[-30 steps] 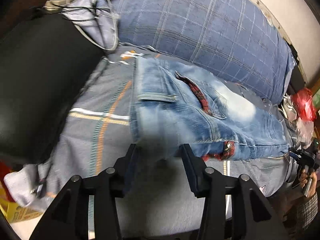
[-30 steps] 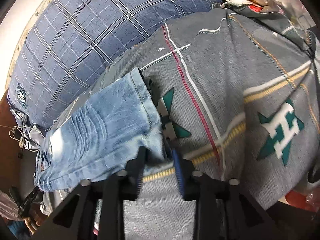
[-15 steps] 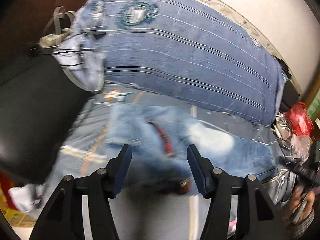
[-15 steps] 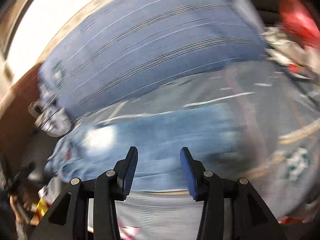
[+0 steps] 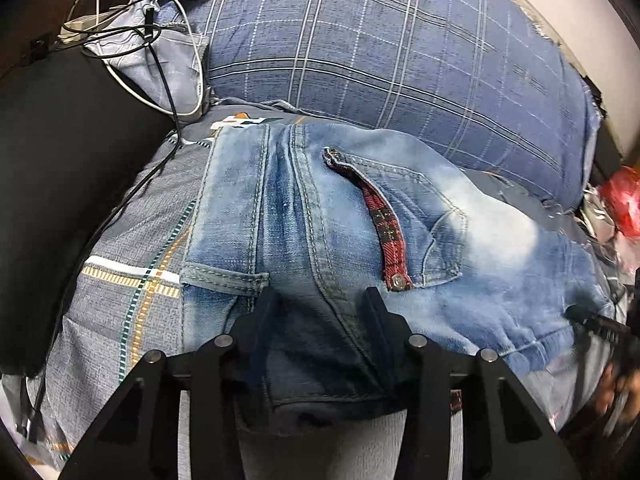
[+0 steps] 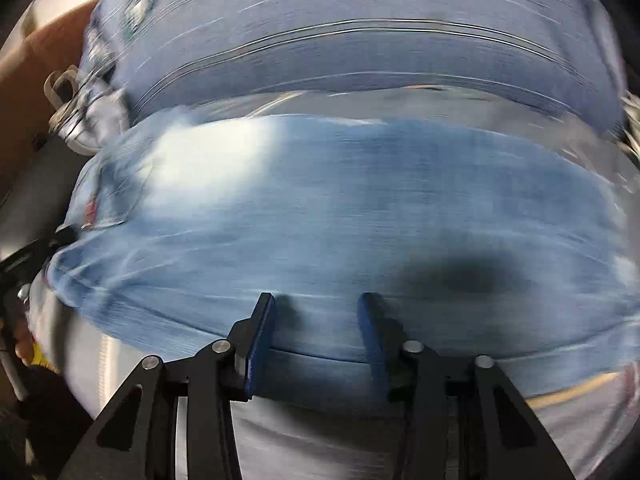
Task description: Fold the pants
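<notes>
Change since earlier: the left claw [image 5: 318, 298], which was hovering clear of the denim half a second ago, is now reaching over the near edge of the light-blue faded denim pants [image 5: 340, 216]; the right claw [image 6: 316, 304], which a second ago was beside the hem, is now sitting over the middle of the leg.
Left claw: its two black fingers are standing spread apart, with the waist end of the pants lying between and under them; nothing is being pinched.
Right claw: its blue-padded fingers [image 6: 262, 324] are also standing apart, hanging over the near edge of the pants [image 6: 340, 208]; this view is heavily smeared by motion, so whether the tips are touching the cloth cannot be told.
Pants: they are lying flat lengthwise across the bed, parallel to its near edge, waist toward the left claw; a back pocket with a red plaid flap [image 5: 382, 220] is facing up.
Bed: a grey bedspread with white, orange and teal stripes [image 5: 120, 264] is carrying the pants.
Far edge: a large blue checked pillow [image 5: 400, 52] is running along behind the pants, just beside them.
Far left corner: white and black cables [image 5: 160, 56] are trailing over a pale cloth.
</notes>
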